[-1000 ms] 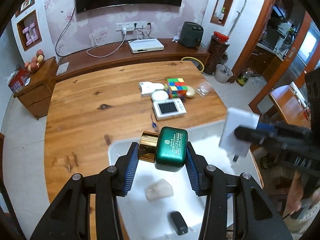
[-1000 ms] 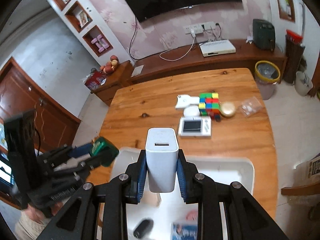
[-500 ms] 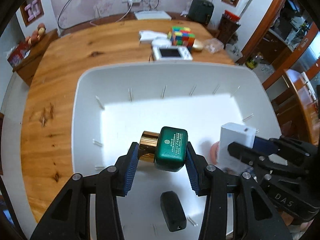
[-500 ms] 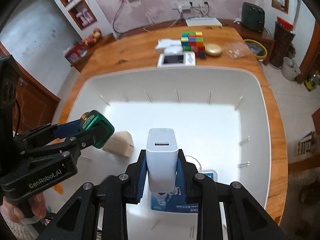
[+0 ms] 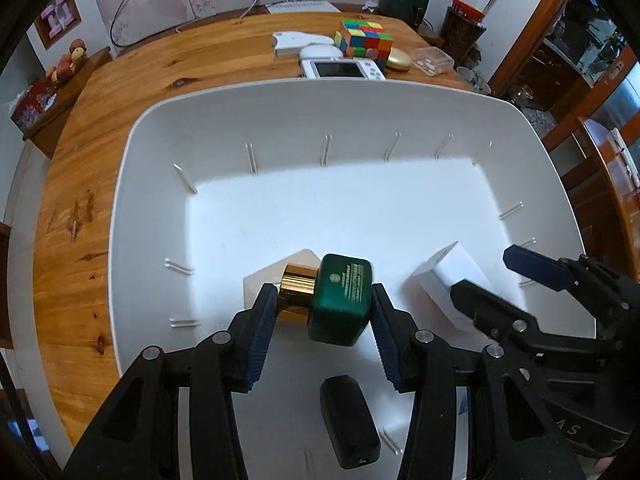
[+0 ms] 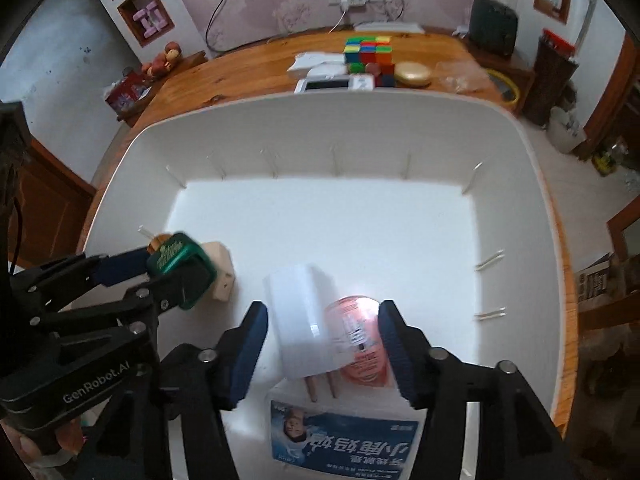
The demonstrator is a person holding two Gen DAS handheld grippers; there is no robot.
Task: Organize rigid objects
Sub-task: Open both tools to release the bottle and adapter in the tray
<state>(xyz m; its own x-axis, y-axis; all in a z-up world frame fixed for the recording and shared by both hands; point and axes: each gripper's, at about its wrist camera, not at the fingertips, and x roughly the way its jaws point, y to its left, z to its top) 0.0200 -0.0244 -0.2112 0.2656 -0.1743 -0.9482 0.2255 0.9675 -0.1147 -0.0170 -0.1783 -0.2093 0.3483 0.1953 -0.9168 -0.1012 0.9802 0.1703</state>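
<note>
Right wrist view: your right tongs [image 6: 322, 354] have just been opening — the white charger [image 6: 300, 320] sits loose between the pads, tipping onto a pink tin [image 6: 362, 344] inside the white bin [image 6: 320, 120]. Your left tongs [image 5: 322, 334], jaws easing apart, barely touch the green bottle [image 5: 340, 300]. It may roll onto the beige block [image 5: 276, 276] — withdraw carefully.

right gripper [image 6: 322, 346]: jaws just opened, white charger [image 6: 300, 320] loose, tilted
left gripper [image 5: 323, 322]: jaws eased open, green bottle [image 5: 340, 300] loosened
both: lowered into white bin [image 5: 280, 120]
</note>
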